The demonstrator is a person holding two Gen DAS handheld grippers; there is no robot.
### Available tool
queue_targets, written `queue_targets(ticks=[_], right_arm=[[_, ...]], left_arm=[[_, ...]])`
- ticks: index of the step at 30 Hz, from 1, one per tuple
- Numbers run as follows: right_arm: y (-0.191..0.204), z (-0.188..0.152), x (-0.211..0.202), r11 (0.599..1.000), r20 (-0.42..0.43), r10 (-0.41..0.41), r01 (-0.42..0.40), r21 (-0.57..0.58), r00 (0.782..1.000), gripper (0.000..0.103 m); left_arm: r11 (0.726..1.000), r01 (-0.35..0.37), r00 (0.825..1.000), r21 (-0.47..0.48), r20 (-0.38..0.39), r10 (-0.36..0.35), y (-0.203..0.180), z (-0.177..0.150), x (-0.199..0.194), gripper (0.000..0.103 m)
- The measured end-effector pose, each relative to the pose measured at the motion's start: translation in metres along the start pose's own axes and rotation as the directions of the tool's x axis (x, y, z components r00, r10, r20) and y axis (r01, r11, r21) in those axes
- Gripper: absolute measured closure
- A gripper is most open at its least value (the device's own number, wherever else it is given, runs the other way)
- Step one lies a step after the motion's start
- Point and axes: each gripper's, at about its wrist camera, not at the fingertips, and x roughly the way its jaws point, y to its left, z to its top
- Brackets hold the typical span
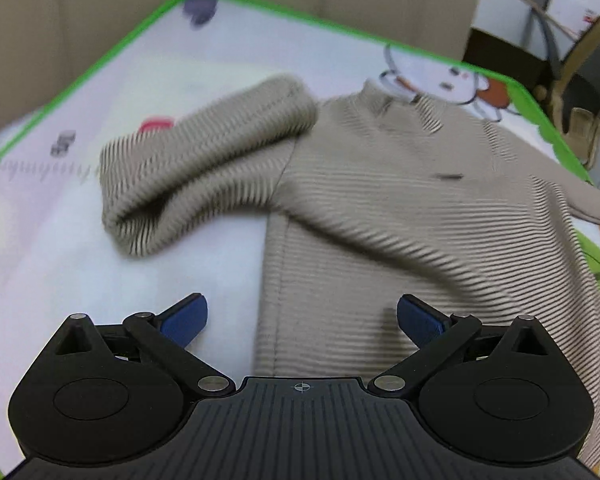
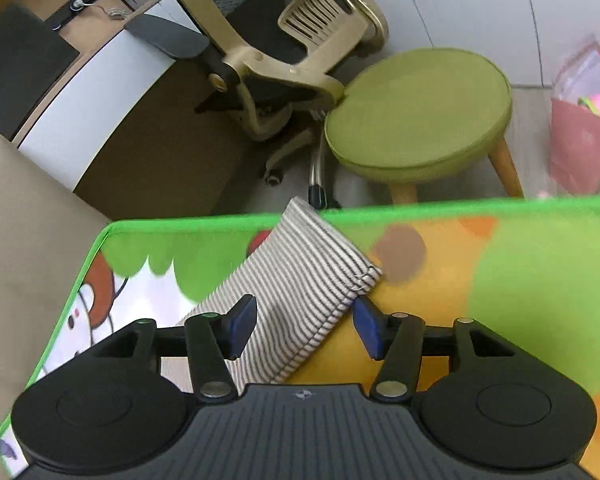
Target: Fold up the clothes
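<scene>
A beige ribbed sweater lies spread, collar away from me, on a cartoon play mat with a green border. Its left sleeve is bent back on itself beside the body. My left gripper hovers open over the sweater's lower left side seam, with nothing between its blue pads. In the right wrist view the other sleeve's cuff lies on the mat and reaches its far edge. My right gripper is open with this sleeve lying between its jaws, and the pads do not press on it.
Beyond the mat's edge stand a green round stool, a beige office chair and a pink bag. A beige cushioned surface borders the mat on the left. A beige panel rises behind the mat's far edge.
</scene>
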Motion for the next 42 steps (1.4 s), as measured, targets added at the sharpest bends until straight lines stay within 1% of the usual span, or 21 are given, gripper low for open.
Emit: queue_targets(ticks=[2,3,4,6,10,13,15,17,20,24,27,29,31,33,35,36,38,40,42], right_arm=[[0.004,0.002,0.006,1.0,0.012,-0.004,0.004,-0.027,1.0,0.064],[0.006,0.003,0.009,0.999,0.015,-0.004,0.004,-0.044,1.0,0.082],[0.007,0.006,0.011,0.998,0.014,0.003,-0.002,-0.058,1.0,0.094],[0.012,0.009,0.008,0.996,0.021,0.024,-0.022,-0.082,0.999,0.095],[0.039,0.013,-0.01,0.977,0.066,0.075,-0.06,-0.204,0.995,0.095],[0.067,0.014,-0.026,0.954,0.078,0.151,-0.124,-0.275,0.985,0.095],[0.089,0.012,-0.036,0.931,0.077,0.214,-0.18,-0.318,0.974,0.095],[0.115,0.007,-0.049,0.896,0.067,0.287,-0.243,-0.372,0.956,0.095],[0.155,-0.004,-0.069,0.828,0.039,0.388,-0.33,-0.453,0.921,0.095],[0.21,-0.027,-0.091,0.711,-0.047,0.502,-0.444,-0.545,0.863,0.095],[0.246,-0.048,-0.098,0.635,-0.124,0.55,-0.511,-0.58,0.826,0.095],[0.266,-0.067,-0.1,0.595,-0.17,0.561,-0.536,-0.599,0.811,0.095],[0.284,-0.087,-0.099,0.551,-0.216,0.557,-0.552,-0.626,0.802,0.095],[0.296,-0.11,-0.097,0.512,-0.262,0.542,-0.561,-0.65,0.798,0.095],[0.304,-0.136,-0.097,0.472,-0.305,0.52,-0.566,-0.676,0.798,0.095],[0.308,-0.148,-0.096,0.453,-0.322,0.508,-0.566,-0.689,0.799,0.095],[0.314,-0.167,-0.09,0.431,-0.347,0.487,-0.566,-0.703,0.802,0.095],[0.316,-0.183,-0.086,0.422,-0.367,0.469,-0.569,-0.705,0.803,0.095],[0.316,-0.196,-0.083,0.418,-0.382,0.454,-0.571,-0.706,0.805,0.095]], left_arm=[[1.0,-0.005,1.0,0.006,0.001,0.005,0.0,-0.002,0.0,0.0],[1.0,-0.008,1.0,0.009,0.002,0.008,0.001,-0.003,-0.001,0.0],[1.0,-0.008,1.0,0.011,0.002,0.008,0.001,-0.003,-0.001,0.0],[1.0,-0.009,1.0,0.015,0.001,0.009,0.001,-0.004,-0.001,0.0],[1.0,-0.01,1.0,0.022,-0.002,0.01,0.001,-0.005,-0.001,0.0],[1.0,-0.008,1.0,0.02,-0.006,0.008,0.0,-0.004,-0.001,0.0],[1.0,-0.007,1.0,0.021,-0.006,0.007,0.0,-0.004,-0.002,0.0],[1.0,-0.007,1.0,0.024,-0.006,0.007,0.001,-0.004,-0.002,0.0],[1.0,-0.007,1.0,0.027,-0.006,0.007,0.001,-0.006,-0.004,0.0],[0.999,0.003,1.0,0.048,-0.006,-0.003,-0.002,-0.013,-0.008,0.0],[0.997,0.01,1.0,0.075,-0.005,-0.01,-0.007,-0.021,-0.012,0.0],[0.996,0.014,1.0,0.088,-0.005,-0.014,-0.01,-0.024,-0.015,0.0],[0.996,0.024,1.0,0.084,-0.003,-0.024,-0.009,-0.025,-0.018,0.0],[0.996,0.033,0.999,0.079,0.0,-0.033,-0.009,-0.025,-0.022,0.0],[0.997,0.06,0.998,0.053,0.028,-0.061,-0.004,-0.021,-0.029,0.0],[0.997,0.059,0.996,0.047,0.062,-0.062,-0.002,-0.018,-0.035,0.0],[0.998,0.029,0.989,0.061,0.145,-0.038,0.001,-0.011,-0.045,0.0],[0.997,-0.006,0.974,0.077,0.228,-0.012,0.004,-0.004,-0.056,0.0],[0.996,-0.029,0.965,0.082,0.261,0.007,0.008,0.003,-0.06,0.0]])
